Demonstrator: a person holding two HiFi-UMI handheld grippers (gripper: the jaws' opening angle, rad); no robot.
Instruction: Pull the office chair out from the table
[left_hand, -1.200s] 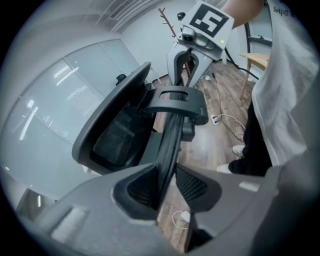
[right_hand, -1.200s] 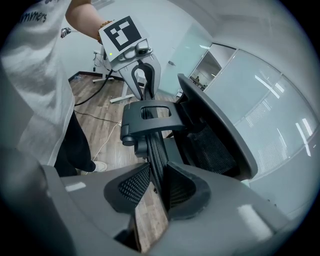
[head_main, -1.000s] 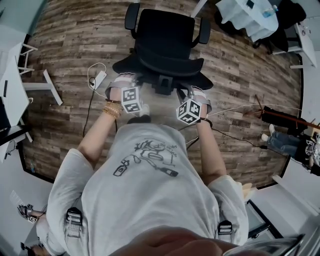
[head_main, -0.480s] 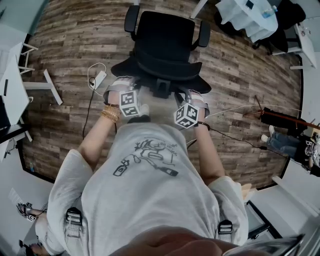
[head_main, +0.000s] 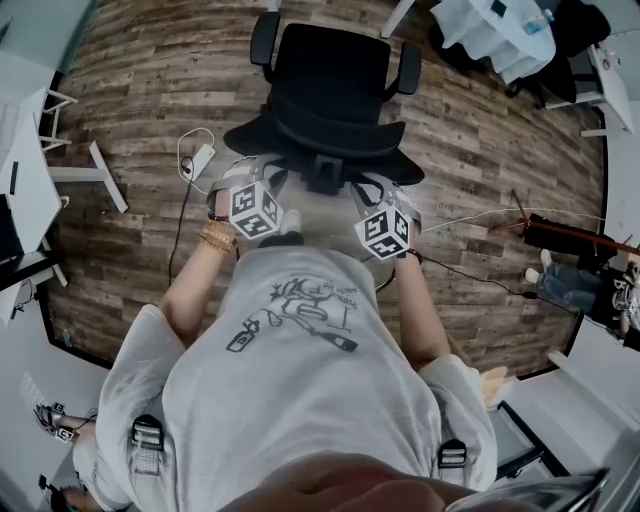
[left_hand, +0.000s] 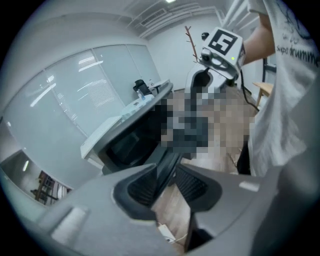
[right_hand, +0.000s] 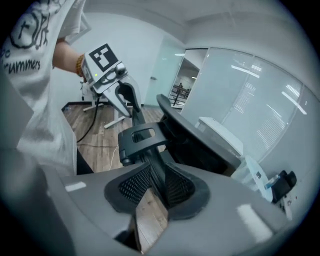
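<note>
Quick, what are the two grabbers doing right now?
Left gripper: closed on the office chair's back bar.
Right gripper: closed on the office chair's back bar too.

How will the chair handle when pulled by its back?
Probably glides: the chair stands on smooth wood floor, though its base is hidden. Likely heavy for one claw; the left claw and right claw both grip its back frame. Pulling that high may tilt it.

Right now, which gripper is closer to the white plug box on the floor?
Left. The left gripper holds the back of the office chair on the side toward the white plug box; the right gripper holds the other side, farther away.
</note>
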